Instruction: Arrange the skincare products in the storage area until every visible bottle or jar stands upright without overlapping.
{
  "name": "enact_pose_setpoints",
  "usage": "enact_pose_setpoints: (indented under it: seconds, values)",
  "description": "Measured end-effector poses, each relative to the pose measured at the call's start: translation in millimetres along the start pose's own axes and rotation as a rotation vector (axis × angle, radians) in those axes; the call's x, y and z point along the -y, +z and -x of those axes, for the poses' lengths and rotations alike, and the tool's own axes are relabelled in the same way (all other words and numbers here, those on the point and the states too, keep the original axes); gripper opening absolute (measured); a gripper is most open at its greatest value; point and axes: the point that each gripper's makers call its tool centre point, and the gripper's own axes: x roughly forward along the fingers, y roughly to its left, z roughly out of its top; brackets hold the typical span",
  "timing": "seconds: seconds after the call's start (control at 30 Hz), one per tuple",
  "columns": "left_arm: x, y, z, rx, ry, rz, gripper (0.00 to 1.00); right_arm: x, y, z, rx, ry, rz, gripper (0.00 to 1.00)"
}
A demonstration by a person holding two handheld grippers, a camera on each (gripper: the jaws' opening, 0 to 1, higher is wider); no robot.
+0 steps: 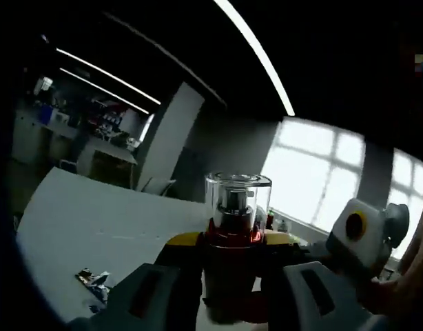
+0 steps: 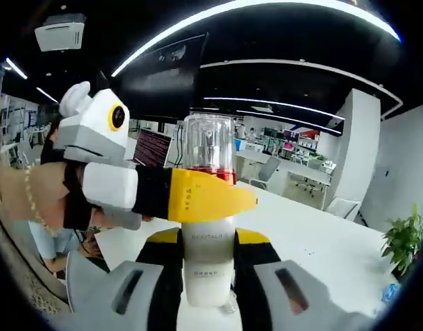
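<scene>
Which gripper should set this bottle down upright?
Right, probably: the right gripper clamps the bottle low on its white body; the left gripper only pinches the red neck.

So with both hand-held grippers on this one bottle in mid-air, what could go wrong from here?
1. The pump bottle is clamped by the right hand-held gripper low and the left hand-held gripper near its neck; opposing pulls could twist or drop it.
2. Its clear cap sits just above the left jaws and might pop off.
3. It is raised above the white table, so a slip means a fall.
</scene>
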Motion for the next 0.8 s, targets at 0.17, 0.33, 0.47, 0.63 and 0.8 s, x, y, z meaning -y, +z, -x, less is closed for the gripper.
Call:
enact_pose_setpoints:
  seconds: [0.17, 0.33, 0.47, 0.63, 0.8]
  values:
    - [6.2, 2.1, 1.5, 0.032, 0.091, -0.125, 0.27, 6.9, -0.4, 2.6, 0.035, -0.038, -0.052, 0.26]
    - [9.2, 3.8, -0.6, 0.007, 0.028, -0.095, 0.26, 10.4, 3.0, 11.9, 0.064, -0.056, -0.039, 0.27]
    - [13.1, 1.7, 1.3, -0.036, -0.055, 0.002, 0.25, 9.0, 4.6, 18.3, 0.085, 0.0, -0.005, 0.27]
    - [26.0, -1.8, 3.8, -0.125, -0.22, 0.043, 0.24, -0.1, 9.2, 33.0, 0.131, 0.21, -0.128, 0.3]
    - [50.9, -2.8, 7.8, -0.166, -0.388, 0.031, 0.24, -3.5, 12.3, 46.4, 0.156, 0.361, -0.174, 0.33]
